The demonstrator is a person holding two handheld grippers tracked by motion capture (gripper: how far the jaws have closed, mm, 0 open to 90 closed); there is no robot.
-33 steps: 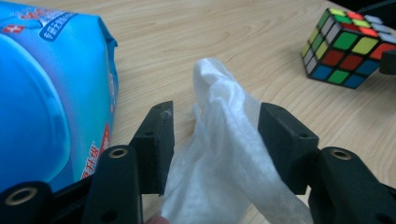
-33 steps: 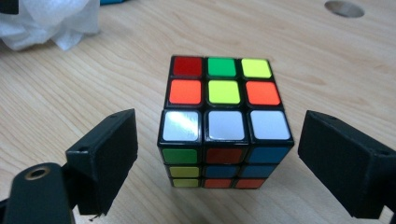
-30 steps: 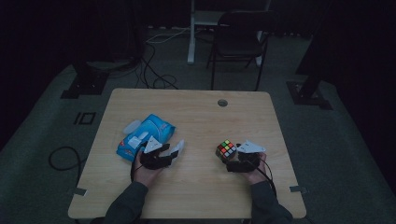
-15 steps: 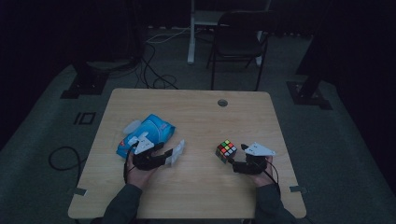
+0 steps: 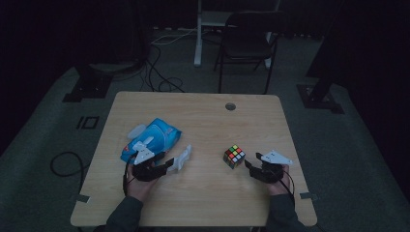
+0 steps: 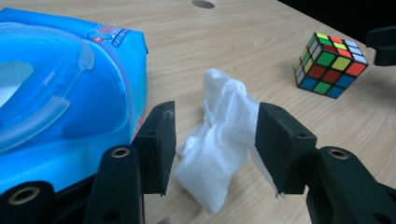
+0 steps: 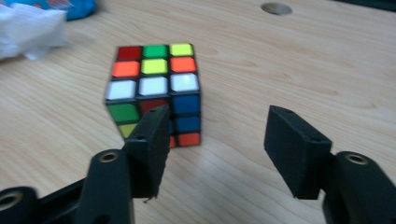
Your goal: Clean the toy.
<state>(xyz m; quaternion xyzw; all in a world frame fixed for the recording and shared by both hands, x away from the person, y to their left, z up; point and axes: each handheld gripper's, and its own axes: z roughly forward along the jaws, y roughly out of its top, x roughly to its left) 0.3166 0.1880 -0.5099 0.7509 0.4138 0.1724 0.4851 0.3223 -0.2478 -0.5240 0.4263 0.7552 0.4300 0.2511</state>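
Note:
A scrambled Rubik's cube (image 5: 234, 156) stands on the wooden table (image 5: 203, 121), right of centre. My right gripper (image 5: 250, 165) sits just right of it, open; in the right gripper view the cube (image 7: 154, 88) is ahead and partly behind the left jaw, outside the gap (image 7: 217, 140). A crumpled white wipe (image 5: 182, 158) lies beside a blue wipes pack (image 5: 155, 137). My left gripper (image 5: 168, 163) is open around the wipe (image 6: 224, 112), whose edge brushes the right jaw. The pack (image 6: 70, 93) lies just left of the jaws.
A round cable hole (image 5: 230, 106) sits near the table's far edge. The cube (image 6: 331, 65) and a tip of the other gripper (image 6: 383, 44) show at the far right of the left gripper view. A chair (image 5: 246, 46) stands beyond the table.
My right gripper has drawn back a little from the cube, which stays in place. The left hand has shifted slightly toward me, with the wipe still at its jaws.

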